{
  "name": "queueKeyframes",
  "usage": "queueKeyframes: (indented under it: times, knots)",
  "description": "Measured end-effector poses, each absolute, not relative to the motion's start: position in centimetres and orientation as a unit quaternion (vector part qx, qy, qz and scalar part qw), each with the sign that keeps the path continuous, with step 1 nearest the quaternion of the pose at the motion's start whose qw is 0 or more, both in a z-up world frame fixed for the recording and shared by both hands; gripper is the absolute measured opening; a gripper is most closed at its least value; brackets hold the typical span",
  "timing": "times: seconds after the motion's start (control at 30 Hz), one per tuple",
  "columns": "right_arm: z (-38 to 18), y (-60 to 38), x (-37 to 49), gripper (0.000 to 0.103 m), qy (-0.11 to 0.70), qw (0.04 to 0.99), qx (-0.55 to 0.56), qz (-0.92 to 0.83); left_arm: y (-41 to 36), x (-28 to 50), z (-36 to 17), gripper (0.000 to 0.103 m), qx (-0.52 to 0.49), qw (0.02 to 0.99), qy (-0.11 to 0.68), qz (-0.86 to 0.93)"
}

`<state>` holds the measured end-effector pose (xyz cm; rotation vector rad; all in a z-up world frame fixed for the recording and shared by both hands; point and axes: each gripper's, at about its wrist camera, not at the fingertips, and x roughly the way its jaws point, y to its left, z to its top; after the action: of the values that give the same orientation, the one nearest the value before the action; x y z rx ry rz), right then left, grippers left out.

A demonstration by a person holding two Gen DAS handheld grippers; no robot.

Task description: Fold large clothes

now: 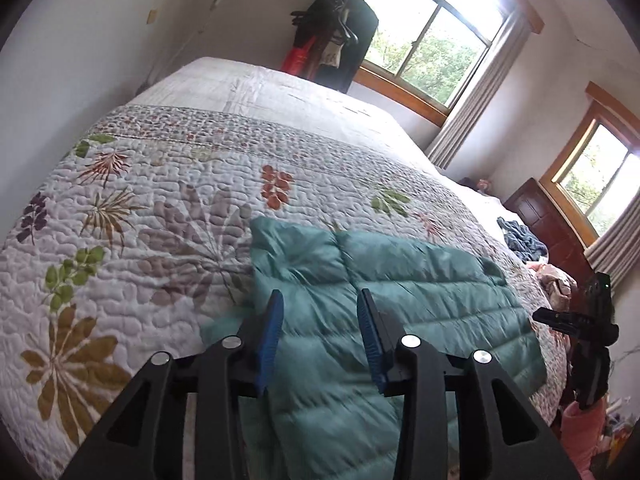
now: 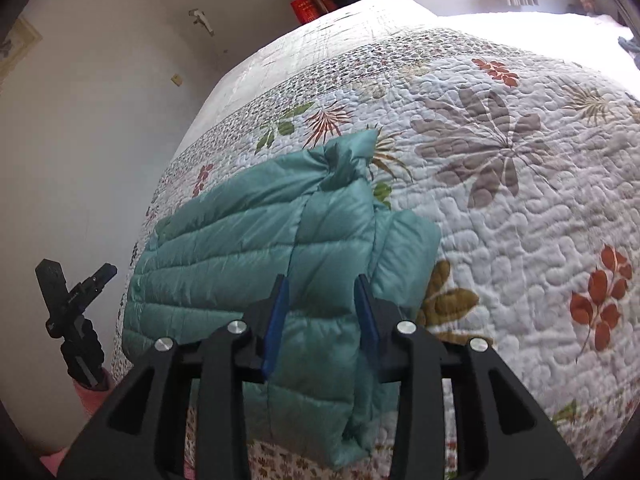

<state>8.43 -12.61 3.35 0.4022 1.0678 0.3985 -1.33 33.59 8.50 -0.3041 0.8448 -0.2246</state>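
Both grippers, left gripper (image 1: 320, 312) and right gripper (image 2: 322, 296), hung wide open (holding nothing) above the half-folded teal puffer jacket (image 2: 240, 248); gripping its edges for another fold looked next.

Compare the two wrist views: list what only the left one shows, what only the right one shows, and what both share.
Only the left wrist view: two windows with curtains, a dark wooden headboard, a blue garment.

Only the right wrist view: a picture frame on the wall, the jacket's folded sleeve.

Both: the teal puffer jacket on the floral quilt, hanging clothes, and the left gripper and right gripper, both open.
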Motion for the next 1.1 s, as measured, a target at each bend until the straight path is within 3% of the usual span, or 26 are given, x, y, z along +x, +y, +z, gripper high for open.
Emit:
queueKeyframes:
  times: [0.13,0.27,0.4,0.5,1.1]
  knots:
    - [2.8,-11.9,5.4,0.034,0.514,0.82,0.175,0.18,31.8,-3.2,7.9,0.047,-0.138,0.886,0.427,-0.113]
    - [2.4,-11.5,3.7,0.034,0.519,0.822,0.161,0.172,30.4,-4.4,7.0,0.047,-0.123,0.883,0.441,-0.106]
    - [2.2,-11.3,2.8,0.017,0.517,0.824,0.156,0.172,29.6,-5.0,6.2,0.049,-0.108,0.885,0.441,-0.102]
    - [2.2,-11.7,2.5,0.011,0.518,0.822,0.167,0.172,29.3,-5.0,5.5,0.05,-0.103,0.884,0.445,-0.101]
    - [-2.2,-12.3,2.7,0.011,0.542,0.804,0.189,0.156,29.4,-4.6,2.0,0.05,-0.102,0.879,0.453,-0.106]
